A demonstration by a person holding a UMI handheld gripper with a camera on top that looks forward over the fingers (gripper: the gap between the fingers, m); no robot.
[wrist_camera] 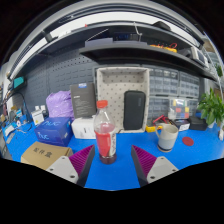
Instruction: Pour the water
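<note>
Holding your fingers [113,160] apart around the upright, still-capped bottle [104,131] standing between them on the blue tabletop [190,150], you have not started pouring, and the cup [167,136] waits beyond them to the right.

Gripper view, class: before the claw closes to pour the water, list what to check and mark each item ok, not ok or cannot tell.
1. Bottle stands upright on the blue table: ok.
2. Bottle sits between the claw pads: ok.
3. Claw open, gaps either side of the bottle: ok.
4. Red cap on the bottle, must come off before pouring: not ok.
5. Cup upright, to the right of the bottle: ok.
6. Water level in the bottle: cannot tell.
</note>
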